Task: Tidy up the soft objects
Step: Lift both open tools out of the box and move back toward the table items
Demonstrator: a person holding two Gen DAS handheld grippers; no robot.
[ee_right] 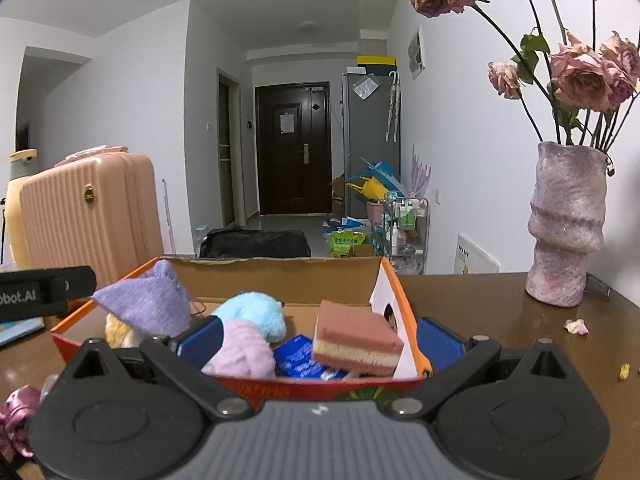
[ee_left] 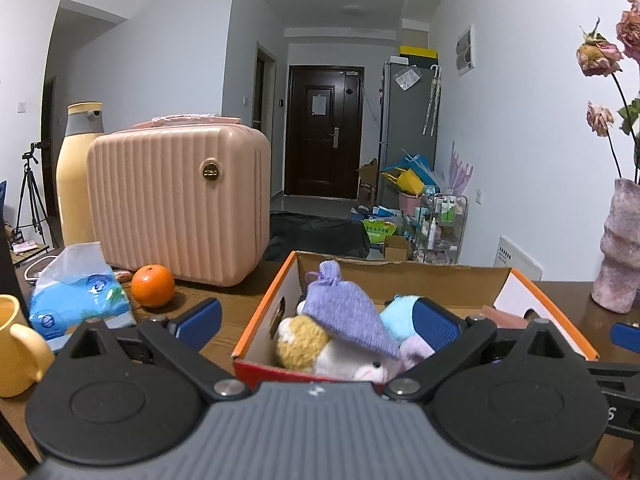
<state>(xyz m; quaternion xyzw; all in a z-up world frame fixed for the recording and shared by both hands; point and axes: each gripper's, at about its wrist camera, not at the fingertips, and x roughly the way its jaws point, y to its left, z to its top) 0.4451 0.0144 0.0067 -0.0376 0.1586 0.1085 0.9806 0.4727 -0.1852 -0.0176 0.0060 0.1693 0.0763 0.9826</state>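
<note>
While both claws, left (ee_left: 318, 320) and right (ee_right: 320, 340), gape empty, the box (ee_right: 394, 280) holds one sponge (ee_right: 356, 338), three plush toys.

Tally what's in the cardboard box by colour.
Purple: 2, knit hat, yarn ball
Blue: 2, plush, packet
Pink: 1, sponge
Yellow and white: 1, plush toy
Total: 6

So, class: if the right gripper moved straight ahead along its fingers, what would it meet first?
Probably the near wall of the orange cardboard box, which sits between the open right gripper fingers; above it, the pink sponge. Depth is uncertain.
</note>
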